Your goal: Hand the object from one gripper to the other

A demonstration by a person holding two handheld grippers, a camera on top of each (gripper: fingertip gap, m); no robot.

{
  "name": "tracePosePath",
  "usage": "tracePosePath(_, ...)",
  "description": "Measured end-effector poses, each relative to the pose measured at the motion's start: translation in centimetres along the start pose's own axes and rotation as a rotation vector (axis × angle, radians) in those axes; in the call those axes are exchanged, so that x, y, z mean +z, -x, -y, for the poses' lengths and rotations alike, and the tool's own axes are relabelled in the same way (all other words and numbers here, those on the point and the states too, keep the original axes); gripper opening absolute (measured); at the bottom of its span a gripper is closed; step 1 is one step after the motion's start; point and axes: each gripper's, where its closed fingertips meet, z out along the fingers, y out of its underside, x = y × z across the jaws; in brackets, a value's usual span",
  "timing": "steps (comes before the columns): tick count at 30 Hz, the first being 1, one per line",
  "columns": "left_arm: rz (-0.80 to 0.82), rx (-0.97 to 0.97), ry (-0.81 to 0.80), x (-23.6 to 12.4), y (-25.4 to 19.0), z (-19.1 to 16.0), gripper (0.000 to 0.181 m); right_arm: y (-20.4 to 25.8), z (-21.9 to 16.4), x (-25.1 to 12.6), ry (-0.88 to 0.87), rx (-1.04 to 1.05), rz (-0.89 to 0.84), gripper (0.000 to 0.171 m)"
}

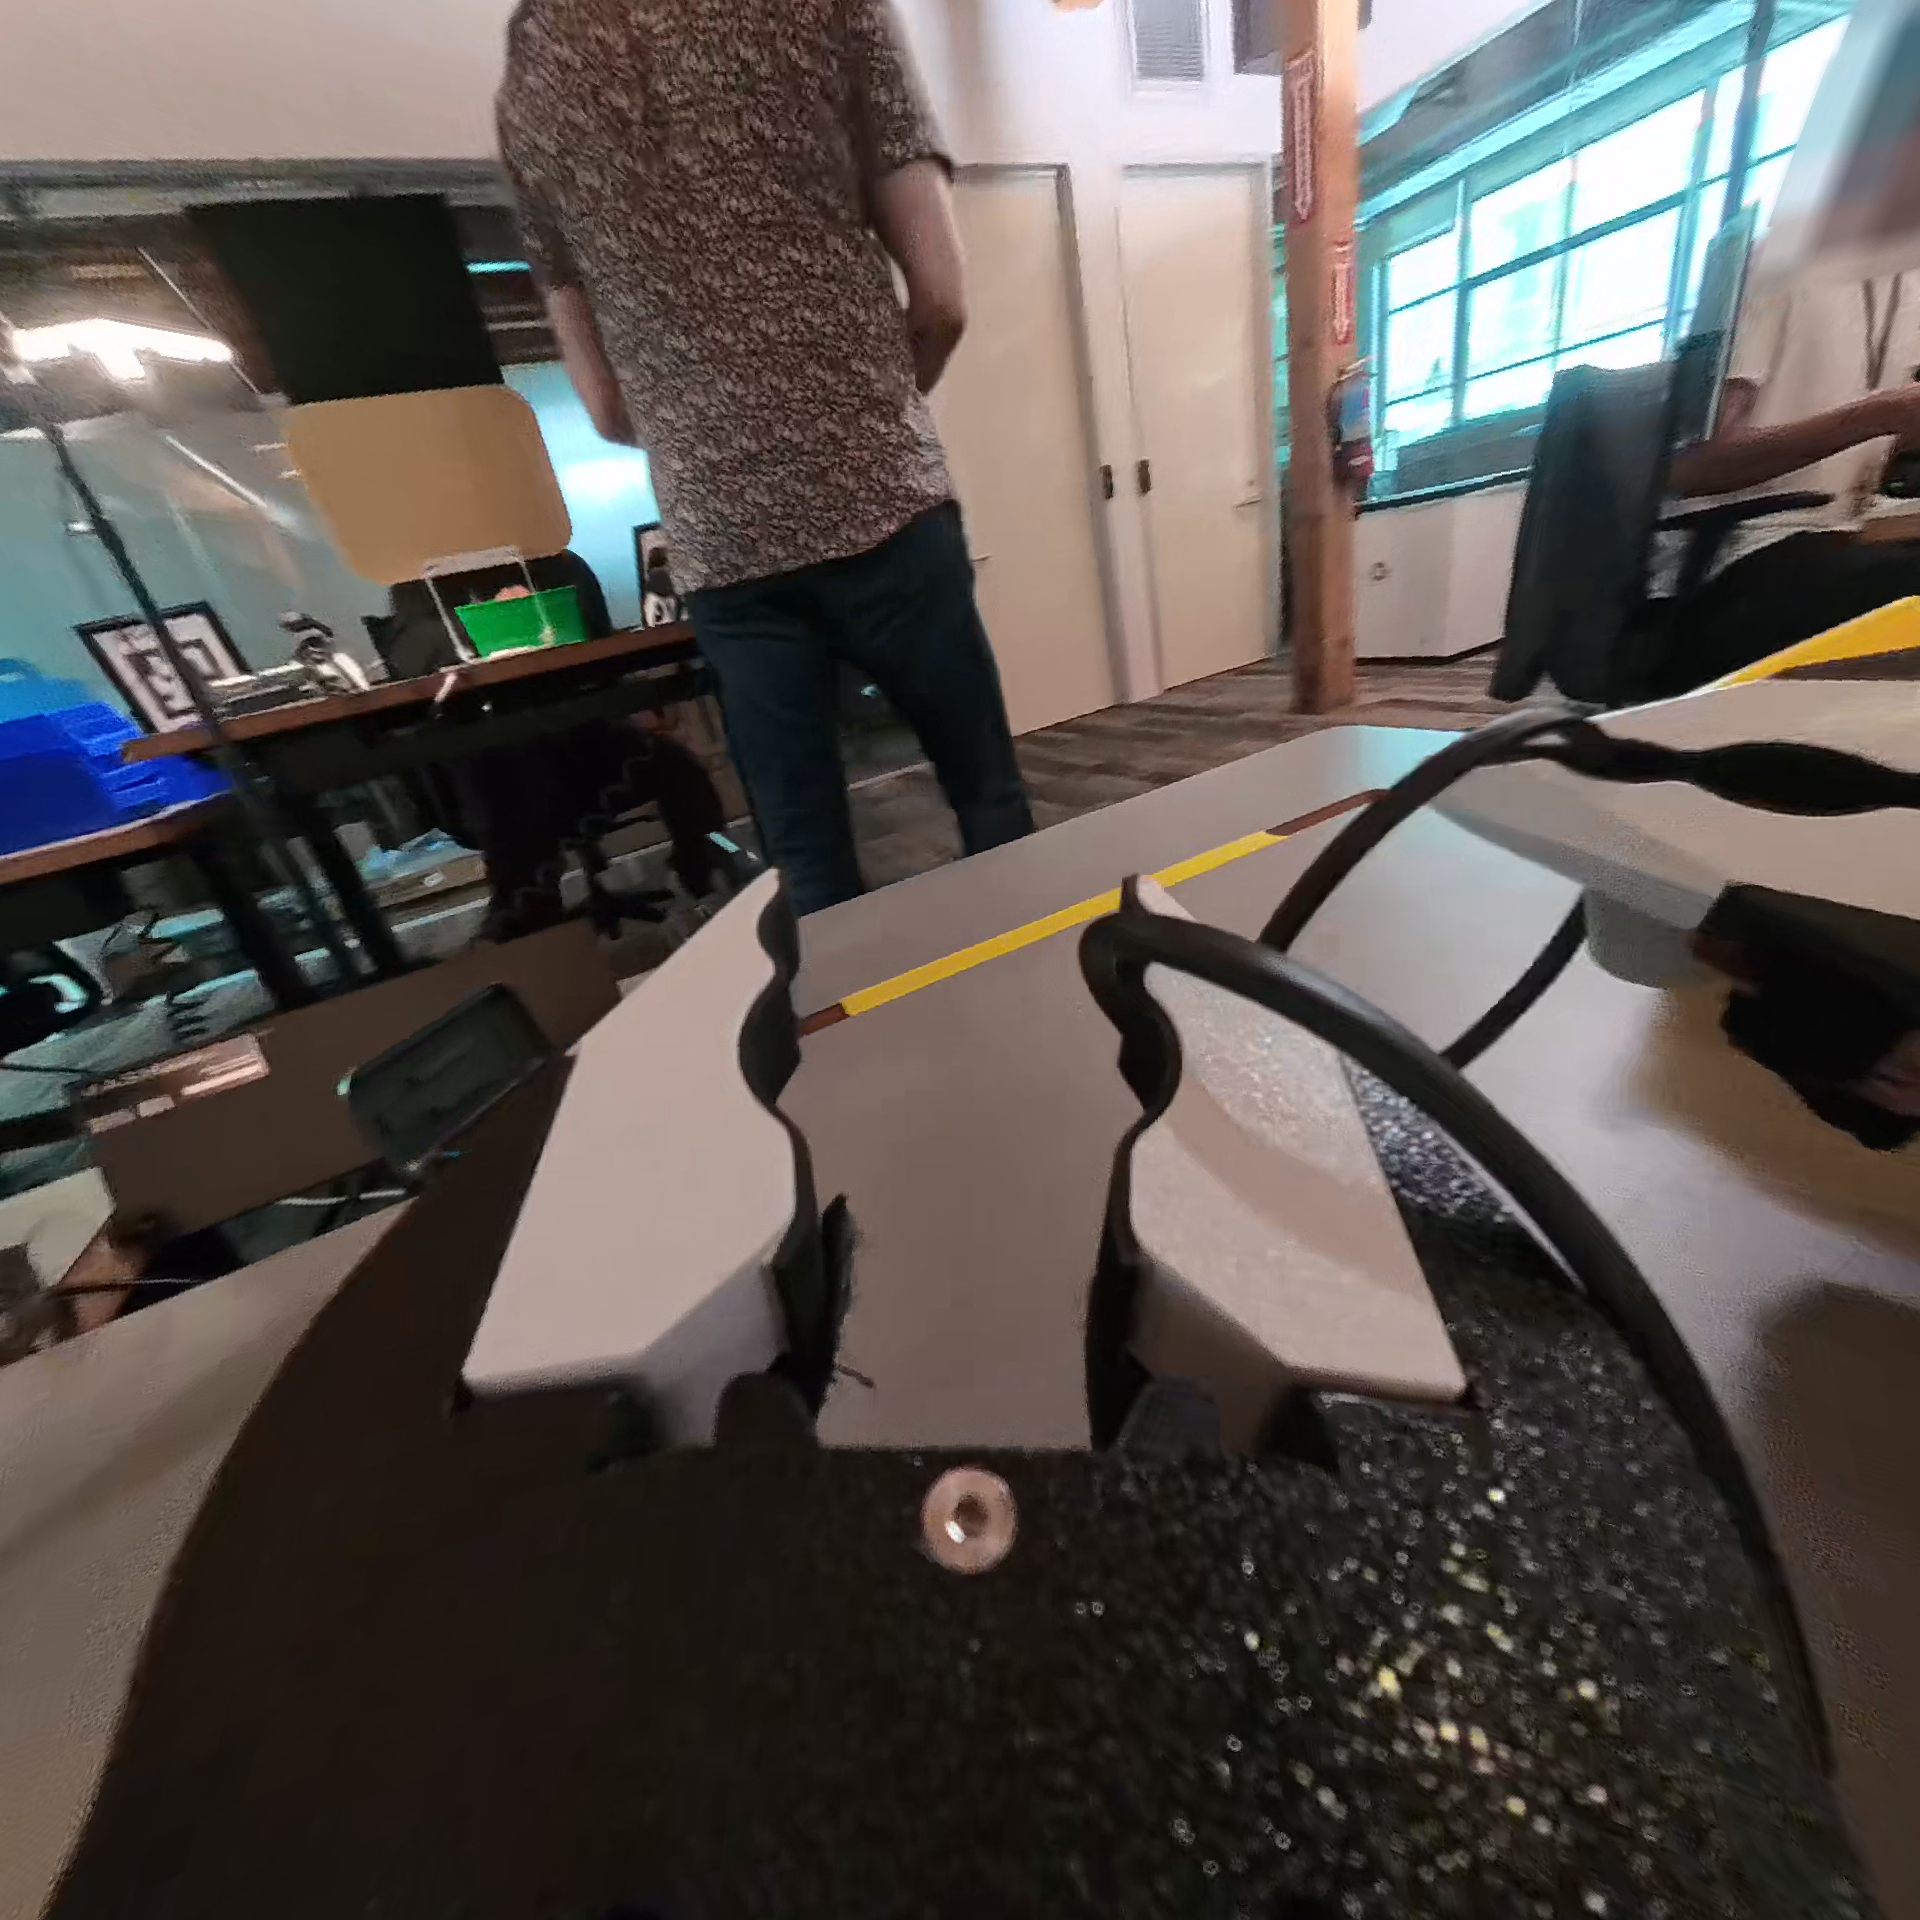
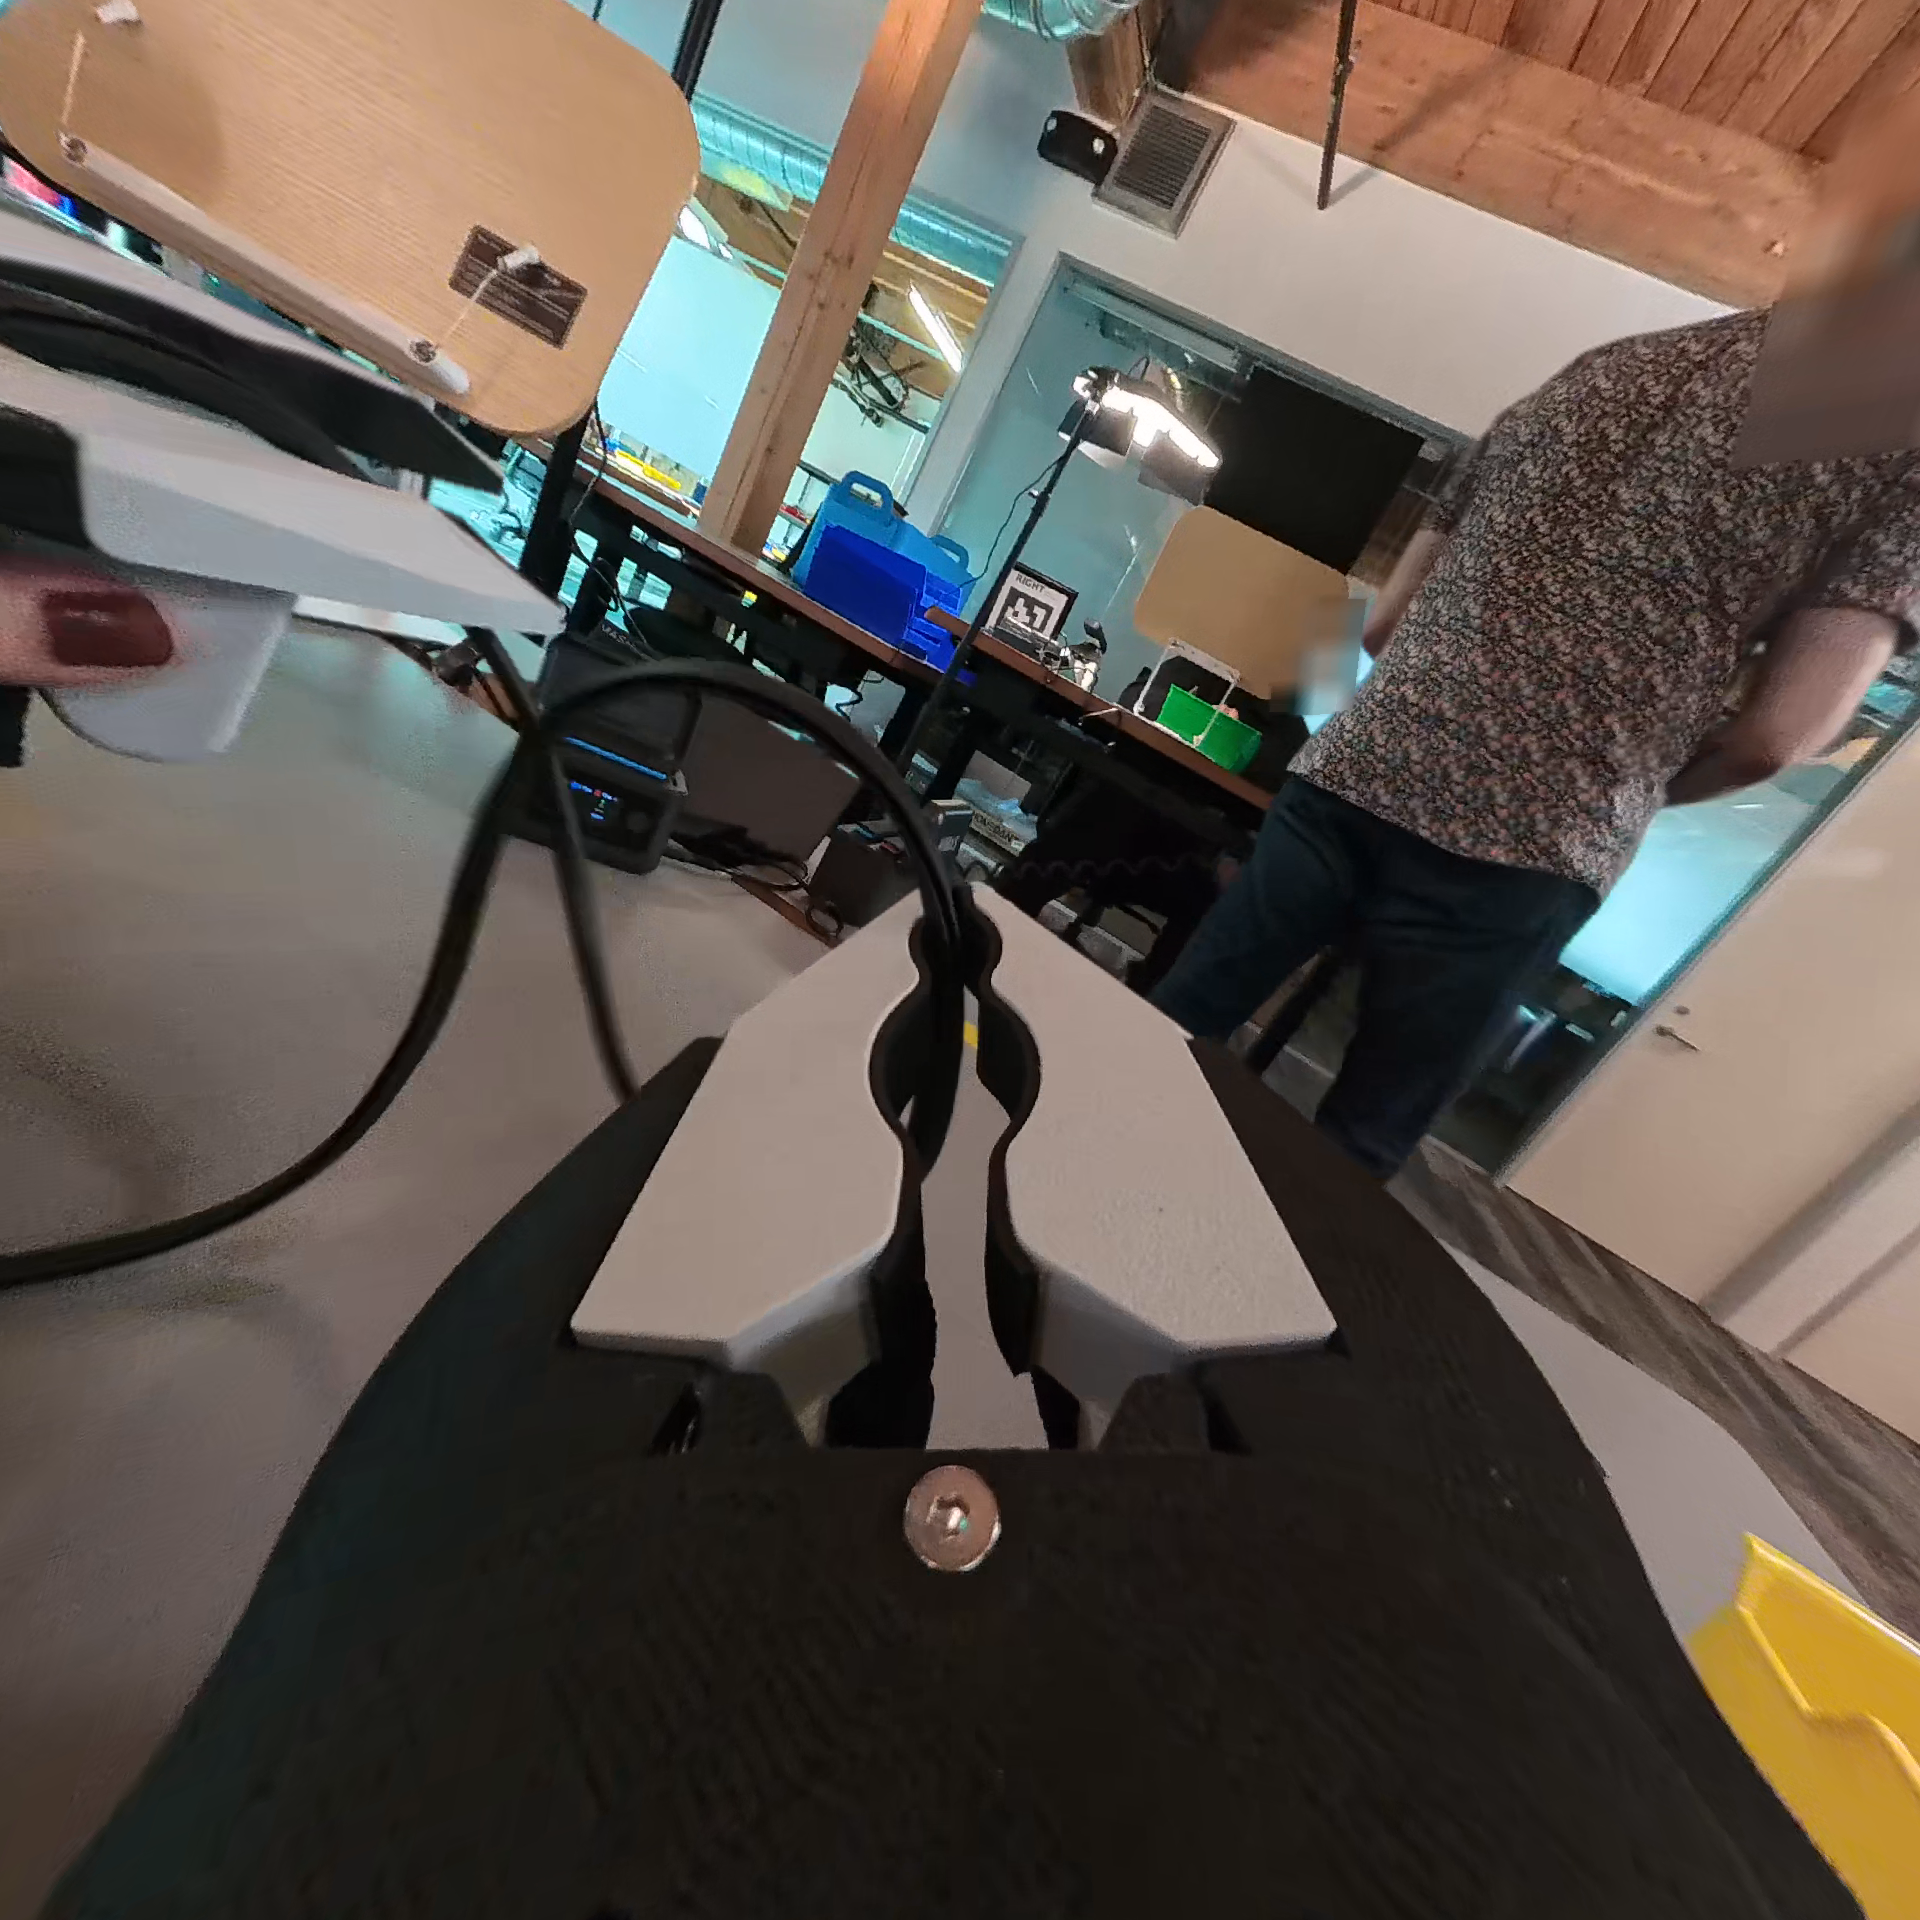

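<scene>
The object is a black cable (image 2: 727,686). My right gripper (image 2: 951,930) is shut on it, and the cable is pinched at the fingertips and loops away to the left above the grey table (image 2: 208,987). My left gripper (image 1: 951,914) is open with nothing between its jaws. The same cable (image 1: 1382,1049) lies draped over its right finger (image 1: 1247,1164) and arcs off to the right. The right gripper also shows blurred at the right edge of the left wrist view (image 1: 1808,997). The left gripper shows at the upper left of the right wrist view (image 2: 270,540), held by a hand (image 2: 94,634).
A yellow tape stripe (image 1: 1039,925) crosses the table top (image 1: 956,1195). A yellow bin (image 2: 1818,1725) sits at my lower right. A person in a patterned shirt (image 1: 748,364) stands beyond the table's far edge. Other tables hold blue boxes (image 2: 873,566) and a green bin (image 2: 1210,727).
</scene>
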Motion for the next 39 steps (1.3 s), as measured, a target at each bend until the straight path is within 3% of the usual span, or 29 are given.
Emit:
tracePosePath(3,0.061,0.033,0.010,-0.2,0.7,0.0,0.055,-0.3,-0.5,0.1,0.026,0.008,-0.016,0.000)
tracePosePath(8,-0.252,0.019,-0.027,0.2,-4.5,0.4,0.061,0.4,0.1,0.1,-0.014,0.024,0.035,0.000)
tracePosePath(12,-0.310,0.171,0.054,0.7,-6.9,-1.3,0.055,2.8,1.5,-0.4,-0.102,-0.001,0.169,0.000)
tracePosePath(17,-0.355,0.271,0.094,0.9,-8.8,-2.4,0.023,4.7,2.5,-0.9,-0.155,-0.054,0.255,0.000)
tracePosePath(18,-0.344,0.266,0.095,0.9,-8.7,-2.4,0.005,4.8,2.5,-0.9,-0.160,-0.062,0.252,0.000)
tracePosePath(19,-0.328,0.246,0.086,1.0,-8.4,-2.2,0.003,4.7,2.5,-1.0,-0.166,-0.063,0.245,0.000)
tracePosePath(21,-0.259,0.164,0.073,1.3,-7.4,-1.7,0.002,4.4,2.5,-0.9,-0.170,-0.050,0.226,0.000)
tracePosePath(22,-0.205,0.117,0.088,1.5,-6.4,-1.8,0.002,4.2,2.6,-0.8,-0.176,-0.033,0.214,0.016)
tracePosePath(25,-0.085,-0.024,0.102,1.7,-4.0,-2.2,0.002,3.4,3.0,-0.8,-0.198,0.037,0.190,0.039)
tracePosePath(29,0.061,-0.135,0.141,1.2,-0.7,-3.2,0.001,3.4,3.5,-1.1,-0.230,0.145,0.229,0.051)
tracePosePath(33,0.109,-0.185,0.161,1.0,0.5,-3.7,0.001,4.5,4.6,-1.5,-0.264,0.277,0.341,0.064)
tracePosePath(35,0.098,-0.182,0.158,1.0,0.3,-3.7,0.001,5.7,3.8,-0.9,-0.194,0.307,0.387,0.073)
tracePosePath(39,0.087,-0.169,0.150,1.1,-0.1,-3.5,0.001,7.3,-0.1,0.7,0.068,0.339,0.395,0.073)
